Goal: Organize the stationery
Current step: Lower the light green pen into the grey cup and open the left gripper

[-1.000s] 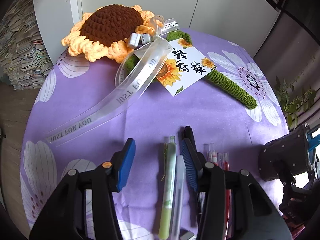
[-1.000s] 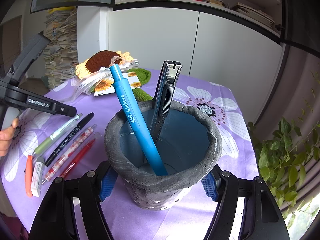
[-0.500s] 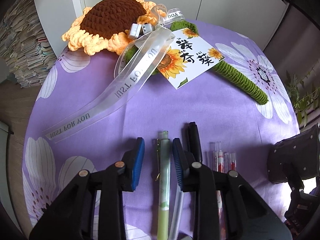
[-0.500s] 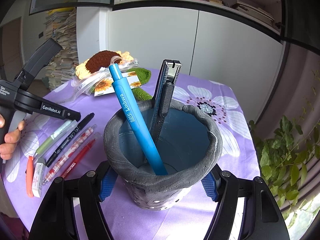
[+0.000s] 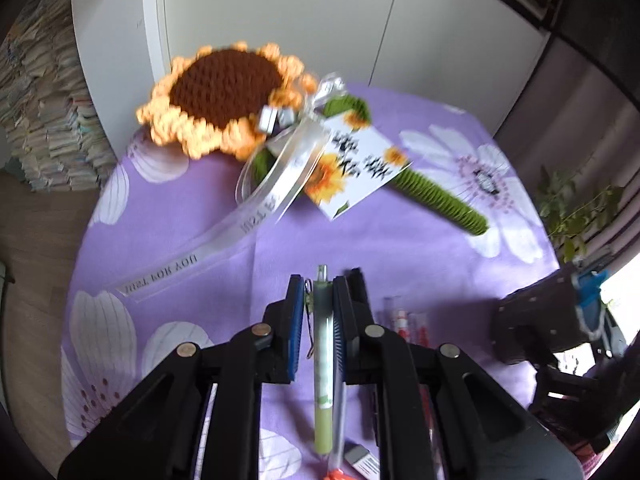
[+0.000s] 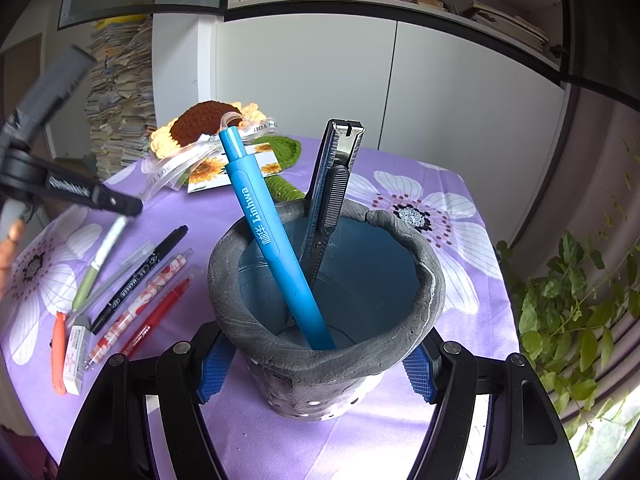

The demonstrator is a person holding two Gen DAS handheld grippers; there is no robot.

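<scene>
1. Left tool (image 5: pixel 316 312): its jaws are clamped on the green pen (image 5: pixel 323 364), gripped near the clip end so the long barrel hangs free below. In the right wrist view the pen's top end is raised and tilted, so it looks to be coming off the tabletop (image 6: pixel 224 216).
2. Row of stationery (image 6: pixel 132 292): marker (image 6: pixel 140 274), patterned pen (image 6: pixel 138 312), red pen (image 6: pixel 158 316), eraser (image 6: pixel 76 354) and an orange item (image 6: pixel 58 354) lie side by side, each easy to pinch singly.
3. Right tool (image 6: pixel 320 364): its pads press both sides of the grey cup (image 6: pixel 320 384), probably to steady it for a drop-in.
4. The cup already holds a blue pen (image 6: pixel 272 240) and a cutter (image 6: pixel 332 192), both leaning on the rim.
</scene>
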